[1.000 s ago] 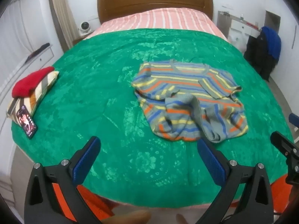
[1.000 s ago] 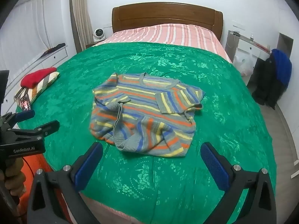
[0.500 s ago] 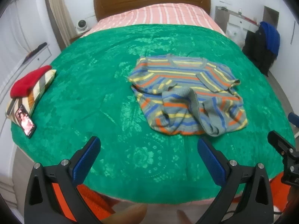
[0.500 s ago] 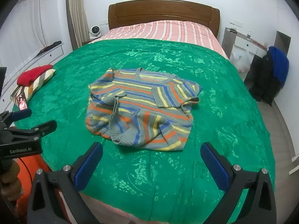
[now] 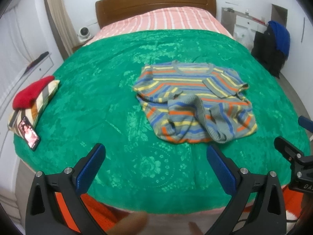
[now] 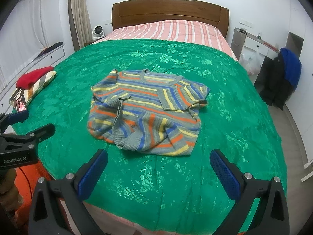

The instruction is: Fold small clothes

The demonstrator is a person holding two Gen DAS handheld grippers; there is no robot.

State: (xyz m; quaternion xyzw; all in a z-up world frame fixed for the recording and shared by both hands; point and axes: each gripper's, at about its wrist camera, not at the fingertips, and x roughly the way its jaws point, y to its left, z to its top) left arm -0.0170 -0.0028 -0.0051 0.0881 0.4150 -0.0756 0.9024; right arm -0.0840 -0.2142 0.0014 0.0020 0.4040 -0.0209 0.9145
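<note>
Both claws, left [image 5: 154, 168] and right [image 6: 158, 171], released, off sweater [image 6: 144, 113]. Best flatten rumpled hem, then pinch shoulders evenly, fold down.

We record the striped sweater [image 6: 144, 115] as a ribbed knit, matt, with a coarser grey ribbed hem. The green bedspread [image 6: 225, 121] beneath it reads as glossy cloth with a woven floral relief that catches light. We see the headboard [image 6: 170, 9] as polished brown wood, lightly shiny. The left gripper [image 5: 155, 162] and right gripper [image 6: 158, 164] show matt black plastic arms, bright metal pins, and blue finger pads [image 6: 225, 174] with a fine dotted, rubbery texture. The phone [image 5: 29, 134] has a glossy glass face. The red garment [image 5: 32, 93] looks soft and matt.
</note>
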